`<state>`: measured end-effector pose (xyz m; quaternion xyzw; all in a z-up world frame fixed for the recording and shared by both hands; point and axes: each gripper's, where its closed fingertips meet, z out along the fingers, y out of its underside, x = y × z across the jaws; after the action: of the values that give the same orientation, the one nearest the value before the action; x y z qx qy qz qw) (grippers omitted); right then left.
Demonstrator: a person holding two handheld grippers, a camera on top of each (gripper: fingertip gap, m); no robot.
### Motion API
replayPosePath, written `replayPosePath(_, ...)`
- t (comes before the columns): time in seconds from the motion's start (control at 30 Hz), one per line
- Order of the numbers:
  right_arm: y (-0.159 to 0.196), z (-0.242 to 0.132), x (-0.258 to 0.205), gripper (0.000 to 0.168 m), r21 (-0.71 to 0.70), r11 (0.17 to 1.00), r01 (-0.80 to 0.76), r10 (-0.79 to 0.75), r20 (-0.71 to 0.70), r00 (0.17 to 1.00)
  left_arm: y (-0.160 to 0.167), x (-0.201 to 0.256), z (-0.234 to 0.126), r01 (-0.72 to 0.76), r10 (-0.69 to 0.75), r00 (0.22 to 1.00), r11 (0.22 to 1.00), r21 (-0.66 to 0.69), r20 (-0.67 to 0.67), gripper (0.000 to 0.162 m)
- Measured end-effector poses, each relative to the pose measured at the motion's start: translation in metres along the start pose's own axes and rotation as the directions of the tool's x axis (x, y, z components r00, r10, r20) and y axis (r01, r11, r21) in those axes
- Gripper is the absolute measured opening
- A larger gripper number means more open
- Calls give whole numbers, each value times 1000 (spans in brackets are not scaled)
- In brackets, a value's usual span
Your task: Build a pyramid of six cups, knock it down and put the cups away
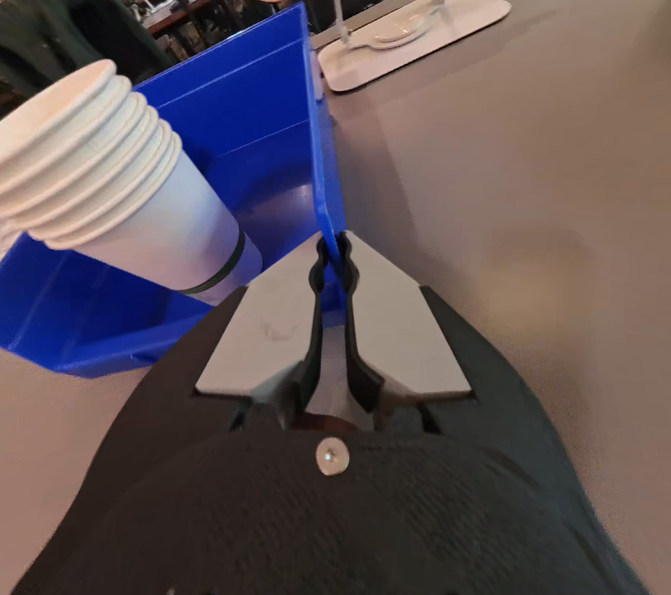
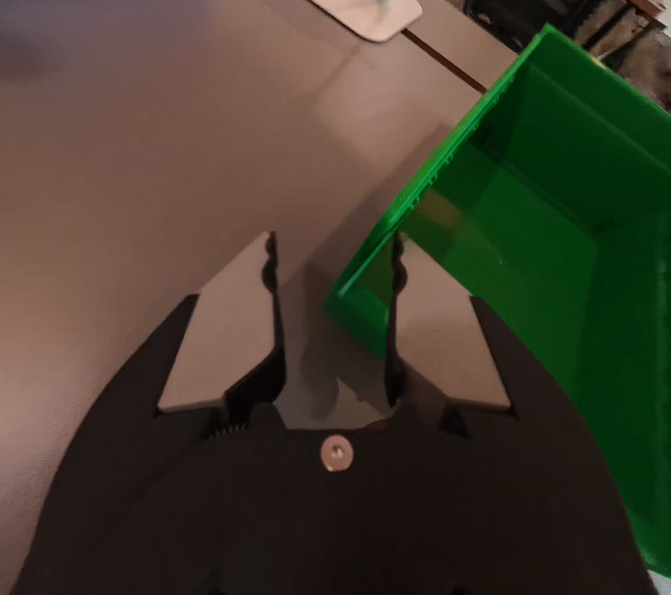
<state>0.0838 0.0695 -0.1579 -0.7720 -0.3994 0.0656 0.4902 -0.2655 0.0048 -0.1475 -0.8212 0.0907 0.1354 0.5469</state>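
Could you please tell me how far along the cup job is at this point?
The paper cups are nested in one stack in the blue bin. The left claw grips that bin's wall; the right claw is open beside the green bin. No pyramid stands.

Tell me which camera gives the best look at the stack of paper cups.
The left wrist view. The nested stack of paper cups leans inside the blue bin, rims plainly visible, beside the left gripper clamped on the bin's wall. The right wrist view shows no cups.
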Motion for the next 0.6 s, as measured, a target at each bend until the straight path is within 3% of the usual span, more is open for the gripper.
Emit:
replayPosePath(0.07,11,3,16,21,-78,995,66,-74,-97,993,4,-10,0,109,-109,994,994,10,-30,0)
replayPosePath(0.13,15,0,19,19,-88,995,37,-45,-90,995,10,-23,-4,194,-193,980,981,1,-55,0)
replayPosePath(0.37,32,-18,35,9,-105,992,-65,48,-157,986,22,-44,-20,256,-256,966,967,18,16,2)
replayPosePath(0.47,36,-20,36,8,-99,990,-103,87,-151,985,15,-28,-15,284,-284,959,959,11,-3,0)
replayPosePath(0.6,30,-15,30,12,-67,993,-98,89,-120,989,-1,3,-6,201,-201,979,979,12,-25,4)
